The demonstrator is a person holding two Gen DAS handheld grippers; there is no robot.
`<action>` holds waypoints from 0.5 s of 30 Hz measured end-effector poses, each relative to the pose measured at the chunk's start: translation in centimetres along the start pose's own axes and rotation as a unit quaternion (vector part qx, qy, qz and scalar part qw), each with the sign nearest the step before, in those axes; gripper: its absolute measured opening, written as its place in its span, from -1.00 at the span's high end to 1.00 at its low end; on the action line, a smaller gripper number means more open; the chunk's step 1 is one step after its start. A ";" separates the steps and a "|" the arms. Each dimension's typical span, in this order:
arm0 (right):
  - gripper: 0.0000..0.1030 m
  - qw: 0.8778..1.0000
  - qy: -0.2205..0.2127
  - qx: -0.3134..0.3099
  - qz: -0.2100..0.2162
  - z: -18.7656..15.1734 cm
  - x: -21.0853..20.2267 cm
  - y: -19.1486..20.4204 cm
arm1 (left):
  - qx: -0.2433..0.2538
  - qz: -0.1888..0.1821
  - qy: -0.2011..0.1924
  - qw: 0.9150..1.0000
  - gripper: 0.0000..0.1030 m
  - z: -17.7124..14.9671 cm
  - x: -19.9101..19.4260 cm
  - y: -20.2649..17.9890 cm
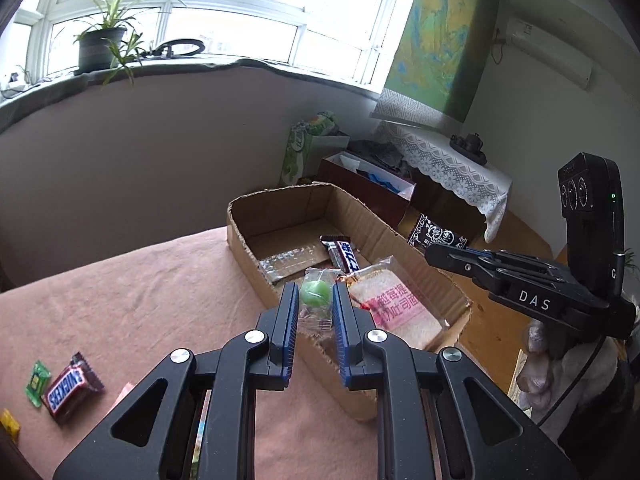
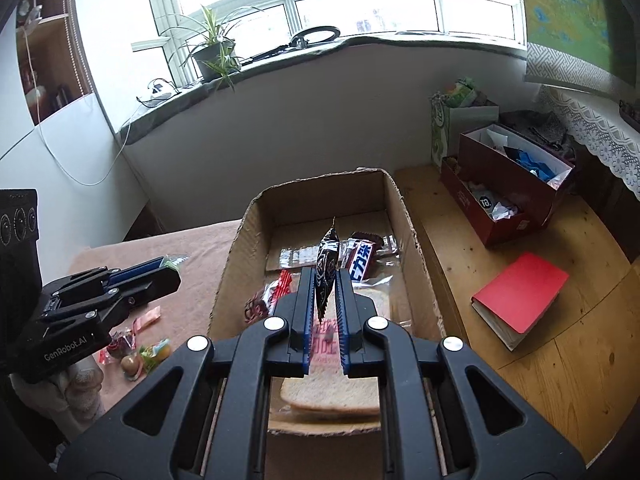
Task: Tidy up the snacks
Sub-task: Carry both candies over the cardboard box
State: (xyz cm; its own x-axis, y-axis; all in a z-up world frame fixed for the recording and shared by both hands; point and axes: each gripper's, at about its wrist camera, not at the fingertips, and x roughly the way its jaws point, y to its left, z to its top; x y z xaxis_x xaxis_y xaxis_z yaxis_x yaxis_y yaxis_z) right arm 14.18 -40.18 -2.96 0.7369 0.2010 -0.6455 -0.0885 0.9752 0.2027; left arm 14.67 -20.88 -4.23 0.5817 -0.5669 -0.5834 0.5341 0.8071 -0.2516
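The left gripper [image 1: 315,294] is clenched on a clear packet [image 1: 316,300] holding a round green candy, which sits between the blue ribbed pads near their tips, above the near corner of the box [image 1: 240,236]. The right gripper [image 2: 325,280] is clenched on a thin black sachet [image 2: 327,268] with a white pattern and serrated edges; the sachet stands on edge between the pads, its point rising past the tips, over the middle of the box.

The box is open-topped brown corrugated cardboard with ragged cut rims, resting on a table [image 1: 120,300] covered in pinkish-brown cloth. Inside lie a wrapped bread slice [image 2: 332,396] in clear film with pink print, a brown chocolate bar [image 2: 360,258] with white lettering, a red-printed wrapper [image 2: 276,288], and glossy tape on the floor.

On the cloth, well apart from the box, lie a Snickers bar [image 1: 68,390], a small green packet [image 1: 37,380] touching it, and a yellow piece [image 1: 10,424] at the edge. More small wrapped candies [image 2: 136,354] lie below the left gripper in the right wrist view.
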 end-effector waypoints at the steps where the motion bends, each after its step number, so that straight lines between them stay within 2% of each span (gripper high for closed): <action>1: 0.80 1.000 0.004 0.004 0.001 0.3 0.6 -0.5 | 0.000 -0.001 0.003 1.000 0.70 0.3 0.7 0.0; 8: 0.80 0.999 0.020 -0.015 -0.029 2.0 3.8 -1.5 | -0.019 0.011 0.033 0.999 0.70 1.8 5.4 0.9; 15: 0.80 0.999 0.038 -0.015 -0.034 2.4 6.7 -2.1 | -0.002 0.026 0.044 0.999 0.69 2.3 7.5 0.3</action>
State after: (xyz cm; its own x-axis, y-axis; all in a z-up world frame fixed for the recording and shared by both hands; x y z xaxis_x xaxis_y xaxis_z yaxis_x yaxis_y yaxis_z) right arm 20.89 -41.06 -5.99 0.6883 0.1391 -0.7120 -0.0600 0.9890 0.1352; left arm 20.66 -25.31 -6.89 0.5531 -0.5069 -0.6611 0.5021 0.8361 -0.2211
